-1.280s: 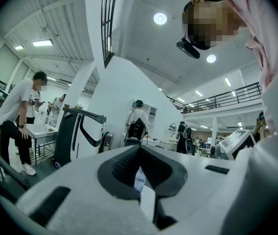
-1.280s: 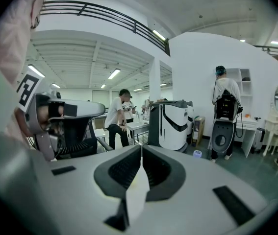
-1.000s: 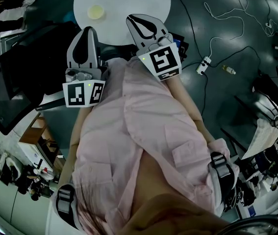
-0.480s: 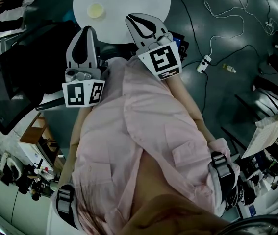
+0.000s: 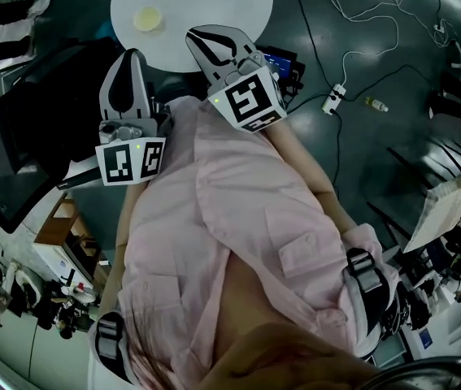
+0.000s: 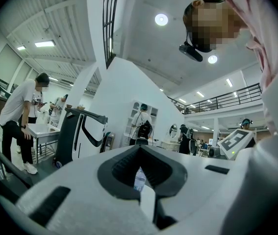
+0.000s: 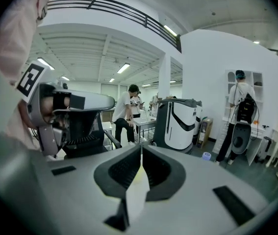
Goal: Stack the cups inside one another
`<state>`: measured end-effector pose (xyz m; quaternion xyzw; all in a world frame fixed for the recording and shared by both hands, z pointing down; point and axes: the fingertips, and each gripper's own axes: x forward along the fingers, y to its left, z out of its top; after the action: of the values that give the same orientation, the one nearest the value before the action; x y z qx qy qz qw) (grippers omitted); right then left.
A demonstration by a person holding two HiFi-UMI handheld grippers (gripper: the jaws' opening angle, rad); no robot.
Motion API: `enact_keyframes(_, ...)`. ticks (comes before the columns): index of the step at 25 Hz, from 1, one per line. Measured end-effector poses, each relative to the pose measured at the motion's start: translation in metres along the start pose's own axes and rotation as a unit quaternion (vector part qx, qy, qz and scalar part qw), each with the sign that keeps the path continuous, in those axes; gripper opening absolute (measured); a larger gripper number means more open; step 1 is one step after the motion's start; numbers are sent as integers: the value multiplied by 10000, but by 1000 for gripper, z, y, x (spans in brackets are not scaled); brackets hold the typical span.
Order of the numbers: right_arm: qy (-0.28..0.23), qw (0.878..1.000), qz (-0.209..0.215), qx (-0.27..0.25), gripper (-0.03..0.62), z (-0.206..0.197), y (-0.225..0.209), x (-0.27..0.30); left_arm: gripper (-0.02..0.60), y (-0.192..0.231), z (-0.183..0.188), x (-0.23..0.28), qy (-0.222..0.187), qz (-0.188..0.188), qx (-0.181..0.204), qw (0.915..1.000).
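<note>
The shirt [image 5: 214,218] filling the middle of the head view is soft pink cloth, creased. The left gripper [image 5: 129,54] and right gripper [image 5: 192,32] have matt grey plastic shells (their inner pads [image 6: 120,169] are black and finely ribbed). The round table [image 5: 230,2] at top is smooth matt white. The floor [image 5: 384,145] is dark with a dull sheen.

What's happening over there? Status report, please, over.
Jaws shut and empty on left gripper and right gripper, held near the chest. Yellow cup on round table, untouched. Nothing seen blocking the way.
</note>
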<state>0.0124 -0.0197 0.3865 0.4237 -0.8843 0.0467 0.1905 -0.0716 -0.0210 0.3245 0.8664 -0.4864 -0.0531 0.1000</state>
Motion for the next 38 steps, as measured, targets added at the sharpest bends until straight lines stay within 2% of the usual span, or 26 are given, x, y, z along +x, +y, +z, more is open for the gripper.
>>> enact_keyframes(4,55,9999,73,-145,34,2,6,0,15,0,1,-2,1,26,6,10000)
enact_keyframes(38,13,9997,103,-204,34,6,18,2,15,6,5,-18,-115,117,79,9998)
